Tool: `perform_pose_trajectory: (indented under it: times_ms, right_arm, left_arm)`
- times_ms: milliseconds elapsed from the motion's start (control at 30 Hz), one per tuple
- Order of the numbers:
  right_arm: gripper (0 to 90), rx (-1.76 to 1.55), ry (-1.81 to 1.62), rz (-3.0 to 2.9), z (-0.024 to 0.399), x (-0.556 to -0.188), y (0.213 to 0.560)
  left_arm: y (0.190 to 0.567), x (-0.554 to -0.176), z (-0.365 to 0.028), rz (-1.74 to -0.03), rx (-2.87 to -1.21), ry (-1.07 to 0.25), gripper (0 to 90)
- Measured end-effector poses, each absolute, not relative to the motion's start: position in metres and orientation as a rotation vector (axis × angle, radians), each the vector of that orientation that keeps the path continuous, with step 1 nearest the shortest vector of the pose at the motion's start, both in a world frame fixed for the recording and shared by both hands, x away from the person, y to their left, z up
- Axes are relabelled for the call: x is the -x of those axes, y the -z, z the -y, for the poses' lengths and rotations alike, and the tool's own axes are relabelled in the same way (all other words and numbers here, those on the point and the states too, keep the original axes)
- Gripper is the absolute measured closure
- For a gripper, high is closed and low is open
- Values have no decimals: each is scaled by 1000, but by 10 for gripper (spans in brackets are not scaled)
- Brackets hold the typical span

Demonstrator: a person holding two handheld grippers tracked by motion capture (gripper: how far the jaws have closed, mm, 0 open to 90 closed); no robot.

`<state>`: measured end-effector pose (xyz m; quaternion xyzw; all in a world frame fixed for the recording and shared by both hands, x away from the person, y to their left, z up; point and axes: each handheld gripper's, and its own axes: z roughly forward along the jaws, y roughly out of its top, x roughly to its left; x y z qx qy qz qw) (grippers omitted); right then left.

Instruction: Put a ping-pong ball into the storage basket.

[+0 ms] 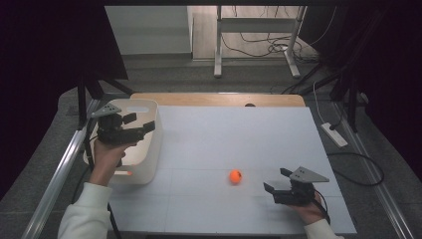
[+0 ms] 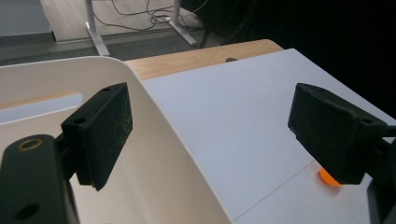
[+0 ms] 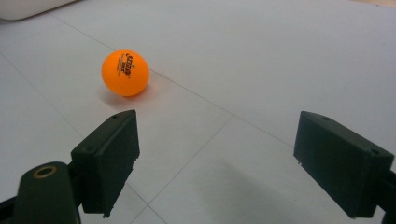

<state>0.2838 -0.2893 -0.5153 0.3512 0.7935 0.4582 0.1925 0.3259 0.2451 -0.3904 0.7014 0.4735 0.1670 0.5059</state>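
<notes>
Your left tool (image 1: 142,122) is held above the white tub (image 1: 149,169) at the left edge of the worktop (image 1: 209,134), pointing toward the right, with its jaws spread wide and nothing between them. In the left gripper view one jaw sits over the inside of the tub (image 2: 154,140) and the other over the bare worktop (image 2: 233,126), so the curved rim of the tub runs between them without touching either. Inside the tub, near its front wall, a small orange thing (image 1: 128,173) lies on the bottom; it is too small to tell what it is. Your right tool (image 1: 278,180) rests low near the front right corner of the worktop, pointing left, and its jaws also stand wide apart and empty. The orange ball (image 1: 235,176) sits on the worktop toward the front edge, right of the middle, between the tub and your right tool and nearer to the tool. In the right gripper view the ball (image 3: 125,73) lies ahead of the jaws and off to the left jaw's side, clear of both, beside a thin line across the surface, and dark print shows on its upper face
</notes>
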Motion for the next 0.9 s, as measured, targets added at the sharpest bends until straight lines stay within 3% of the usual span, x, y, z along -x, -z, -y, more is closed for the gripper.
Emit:
perform_pose_trajectory:
  times_ms: [900]
  right_arm:
    - [142, -976, -1295, -2231, 290, -286, 515]
  left_arm:
    - [385, -308, -192, -961, -1721, -323, 149]
